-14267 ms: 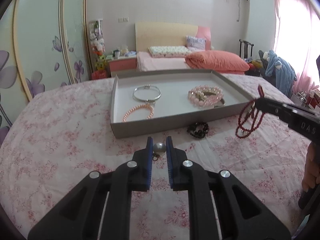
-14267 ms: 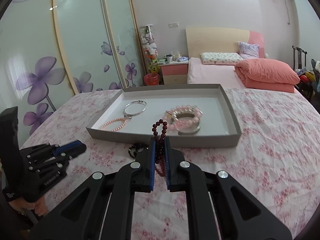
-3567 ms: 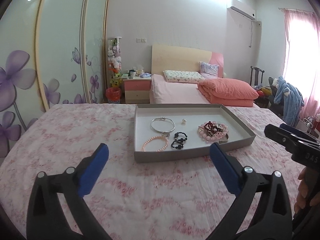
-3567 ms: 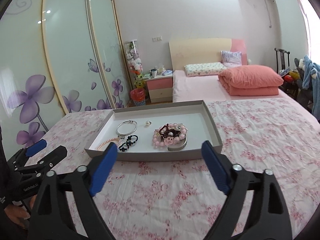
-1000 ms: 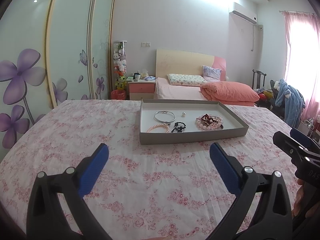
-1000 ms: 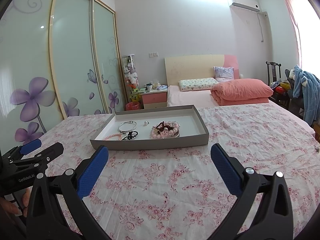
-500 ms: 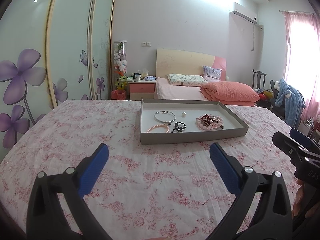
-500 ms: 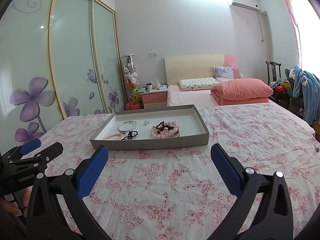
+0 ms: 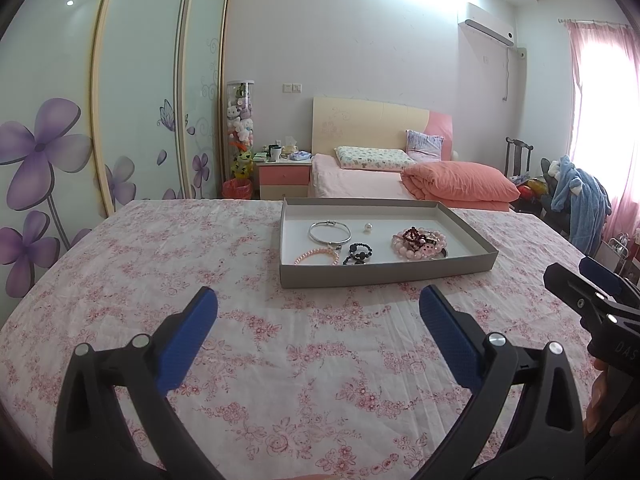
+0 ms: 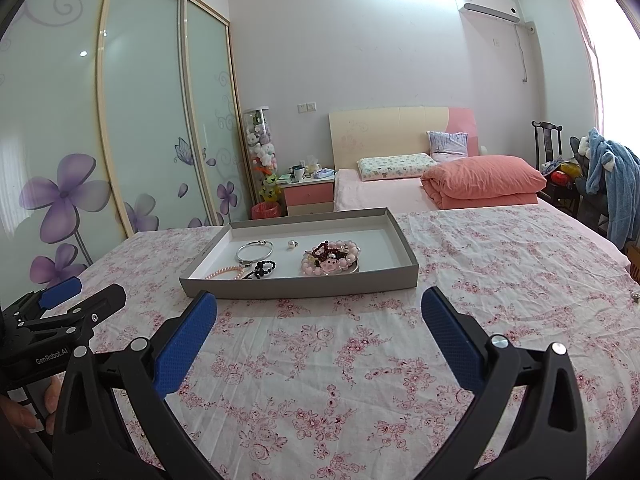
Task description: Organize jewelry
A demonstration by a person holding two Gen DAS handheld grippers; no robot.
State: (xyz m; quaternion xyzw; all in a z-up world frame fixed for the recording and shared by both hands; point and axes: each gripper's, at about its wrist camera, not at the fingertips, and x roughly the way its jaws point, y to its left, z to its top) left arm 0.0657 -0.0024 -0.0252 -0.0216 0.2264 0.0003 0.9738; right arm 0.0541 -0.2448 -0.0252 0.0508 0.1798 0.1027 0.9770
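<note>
1. Left wrist view. The left gripper (image 9: 318, 304) hangs above the floral bedspread (image 9: 200, 264), fingers spread wide and holding nothing. The grey tray (image 9: 384, 271) lies well ahead on the bed. Inside it: a silver bangle (image 9: 329, 233), a loose pearl (image 9: 367, 227), a pink pearl bracelet (image 9: 317, 256), a black bead bracelet (image 9: 358, 253) and a heap of pink beads with a dark red strand (image 9: 420, 241) on top. The right gripper (image 9: 592, 292) enters at the right edge; only one side of it shows in this view.

2. Right wrist view. The right gripper (image 10: 319, 306) is likewise spread wide and empty, well short of the tray (image 10: 300, 286). No loose jewelry is visible on the bedspread (image 10: 500, 280) around the tray. The left gripper (image 10: 76, 300) shows at the left edge, its fingers parted.

3. Step in hand. All visible pieces lie in the tray, so the gathering appears complete. Any further move would probably be separating the overlapping beads, which calls for a long reach forward.

4. Surroundings. Wardrobe doors (image 10: 152, 120), a second bed (image 10: 400, 188) and a nightstand (image 10: 308, 194) stand behind; nothing blocks the approach.
</note>
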